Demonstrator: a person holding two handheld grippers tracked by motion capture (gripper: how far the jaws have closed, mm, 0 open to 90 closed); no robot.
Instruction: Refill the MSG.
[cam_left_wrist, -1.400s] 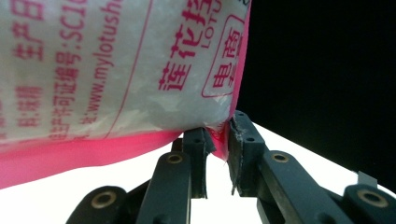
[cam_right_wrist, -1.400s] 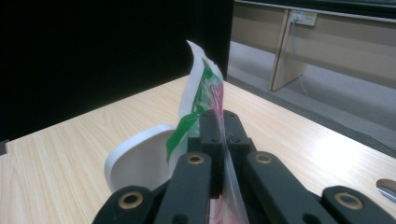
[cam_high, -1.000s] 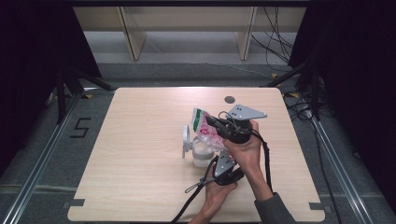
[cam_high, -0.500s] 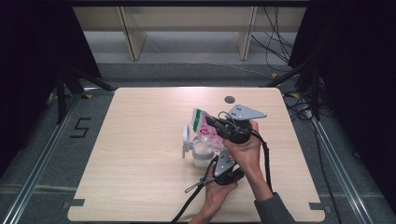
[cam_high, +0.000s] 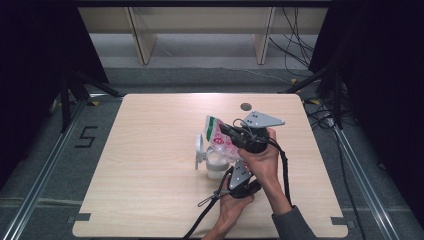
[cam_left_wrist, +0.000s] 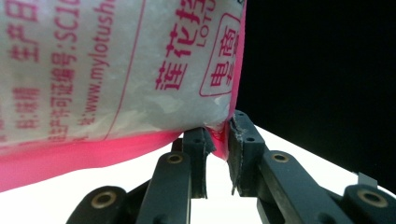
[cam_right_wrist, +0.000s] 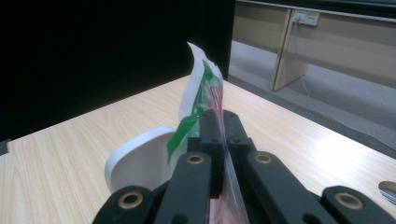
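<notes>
Half hidden behind the pink-and-white printed plastic pouch (cam_high: 220, 139), the white lidded container (cam_high: 214, 165) stands mid-table, while the left gripper (cam_left_wrist: 216, 140) pinches the pouch's lower corner and the right gripper (cam_right_wrist: 219, 122) clamps its edge.

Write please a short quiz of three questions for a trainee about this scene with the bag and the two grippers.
1. True or false: the right gripper is shut on the bag.
2. What stands under the bag? A) white container B) blue bowl C) red tray
3. Which part of the bag does the left gripper pinch?

Key: 1 true. 2 A. 3 A lower corner, at the pink edge.
</notes>
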